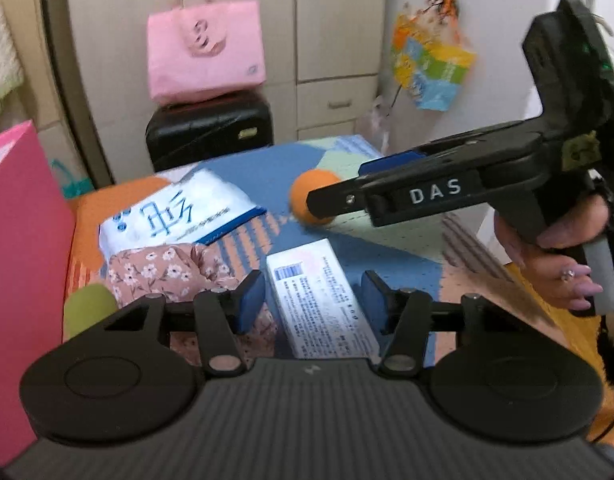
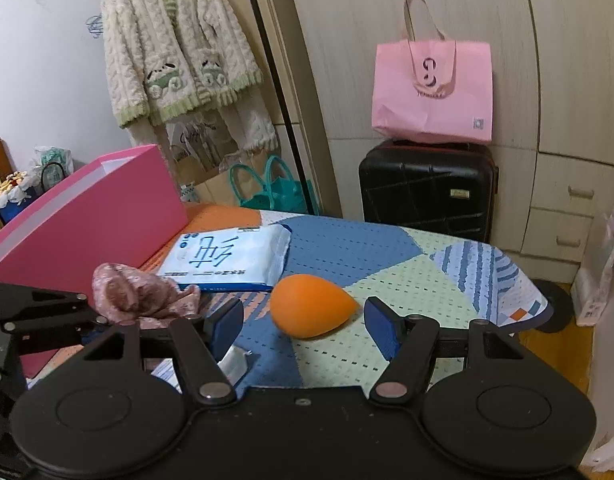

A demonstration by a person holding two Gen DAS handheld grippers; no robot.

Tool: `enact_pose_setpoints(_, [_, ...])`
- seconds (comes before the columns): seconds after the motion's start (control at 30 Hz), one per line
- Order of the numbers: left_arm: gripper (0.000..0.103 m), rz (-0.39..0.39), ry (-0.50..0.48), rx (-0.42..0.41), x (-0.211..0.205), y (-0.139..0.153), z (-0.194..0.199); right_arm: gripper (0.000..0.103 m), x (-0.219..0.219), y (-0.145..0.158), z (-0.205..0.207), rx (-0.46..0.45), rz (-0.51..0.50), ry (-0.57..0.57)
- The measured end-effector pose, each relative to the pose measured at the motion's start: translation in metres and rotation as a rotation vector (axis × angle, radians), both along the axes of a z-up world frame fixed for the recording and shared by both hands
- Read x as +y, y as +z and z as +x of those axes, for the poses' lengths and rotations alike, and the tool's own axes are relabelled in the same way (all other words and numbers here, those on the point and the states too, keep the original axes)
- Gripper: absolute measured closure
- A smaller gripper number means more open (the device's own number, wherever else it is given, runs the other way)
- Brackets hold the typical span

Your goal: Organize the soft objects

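Orange teardrop sponge (image 2: pixel 310 305) on patterned mat (image 2: pixel 387 248), ungripped

Matt orange sponge (image 2: pixel 312 306); floral cloth scrunchie (image 2: pixel 141 298).

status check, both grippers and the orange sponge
Left gripper open over white box. Right gripper open, straddling orange sponge, not gripped. Nothing blocking.

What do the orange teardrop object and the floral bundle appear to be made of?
Orange teardrop-shaped sponge: likely soft foam, since the surface is matte, seamless and without glare. Pink floral fabric bundle: thin woven cloth, crumpled into soft folds with a printed flower pattern; the fibre cannot be told.
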State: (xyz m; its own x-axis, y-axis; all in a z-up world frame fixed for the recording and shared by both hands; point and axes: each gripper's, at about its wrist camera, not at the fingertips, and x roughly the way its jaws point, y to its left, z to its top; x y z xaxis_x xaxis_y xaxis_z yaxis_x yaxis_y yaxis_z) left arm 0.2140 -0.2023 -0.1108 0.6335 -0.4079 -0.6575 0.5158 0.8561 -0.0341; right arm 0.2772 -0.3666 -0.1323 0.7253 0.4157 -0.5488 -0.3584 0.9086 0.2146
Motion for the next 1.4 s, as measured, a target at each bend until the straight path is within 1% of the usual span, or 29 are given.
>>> enact_pose_setpoints(0.07, [0.051, -0.002, 0.001, 0.043, -0.001, -0.005, 0.006, 0.031, -0.001, -0.004, 0.007, 0.020, 0.014, -0.002])
enact_pose_setpoints(0.13, [0.051, 0.001, -0.012, 0.057, -0.002, -0.009, 0.007, 0.031, -0.003, -0.007, 0.012, 0.036, 0.025, -0.002])
enact_pose_setpoints(0.3, [0.053, 0.032, -0.037, 0.013, -0.009, -0.014, 0.002, 0.031, -0.002, -0.017, 0.022, 0.054, 0.027, -0.003])
enact_pose_setpoints(0.37, [0.053, 0.041, -0.033, -0.003, -0.011, -0.016, 0.002, 0.031, 0.001, -0.018, 0.023, 0.038, 0.007, -0.013])
enact_pose_setpoints(0.47, [0.053, 0.025, -0.013, 0.000, -0.011, -0.016, 0.003, 0.032, 0.010, -0.016, 0.021, -0.005, -0.057, -0.016])
enact_pose_setpoints(0.5, [0.053, 0.023, -0.009, -0.001, -0.012, -0.016, 0.004, 0.033, 0.011, -0.016, 0.020, -0.016, -0.070, -0.017])
enact_pose_setpoints(0.53, [0.058, 0.030, -0.007, -0.008, -0.013, -0.017, 0.004, 0.041, 0.012, -0.016, 0.020, -0.021, -0.077, -0.016])
enact_pose_setpoints(0.57, [0.060, 0.037, -0.005, -0.020, -0.014, -0.017, 0.003, 0.046, 0.013, -0.016, 0.019, -0.025, -0.072, -0.004])
enact_pose_setpoints(0.6, [0.063, 0.034, -0.007, -0.024, -0.014, -0.016, 0.002, 0.047, 0.013, -0.015, 0.018, -0.028, -0.067, 0.004])
enact_pose_setpoints(0.63, [0.064, 0.029, -0.009, -0.023, -0.014, -0.016, 0.002, 0.047, 0.013, -0.013, 0.016, -0.039, -0.078, -0.002])
enact_pose_setpoints(0.7, [0.064, 0.012, -0.016, -0.016, -0.011, -0.016, 0.001, 0.048, 0.014, -0.012, 0.012, -0.059, -0.104, -0.007])
enact_pose_setpoints(0.73, [0.064, -0.008, -0.017, -0.001, -0.008, -0.016, 0.002, 0.048, 0.014, -0.012, 0.010, -0.065, -0.109, -0.009])
enact_pose_setpoints(0.87, [0.064, -0.113, 0.005, 0.068, 0.008, -0.012, 0.005, 0.048, 0.006, -0.010, 0.000, -0.068, -0.080, -0.032])
enact_pose_setpoints(0.97, [0.064, -0.154, -0.004, 0.084, 0.014, -0.009, 0.000, 0.048, 0.000, -0.009, -0.011, -0.051, -0.064, -0.082])
enact_pose_setpoints(1.0, [0.064, -0.165, -0.008, 0.088, 0.015, -0.008, -0.002, 0.048, -0.002, -0.009, -0.015, -0.035, -0.052, -0.096])
enact_pose_setpoints(1.07, [0.064, -0.185, -0.012, 0.090, 0.017, -0.007, -0.006, 0.048, -0.004, -0.009, -0.023, -0.034, -0.041, -0.108])
enact_pose_setpoints(1.17, [0.064, -0.209, -0.014, 0.095, 0.020, -0.006, -0.012, 0.048, -0.004, -0.006, -0.037, -0.050, -0.064, -0.128])
enact_pose_setpoints(1.3, [0.064, -0.257, -0.023, 0.142, 0.026, -0.005, -0.016, 0.048, -0.007, -0.004, -0.053, -0.044, -0.047, -0.145])
enact_pose_setpoints(1.4, [0.064, -0.263, -0.034, 0.159, 0.029, -0.003, -0.022, 0.048, -0.007, -0.004, -0.063, -0.036, -0.050, -0.153])
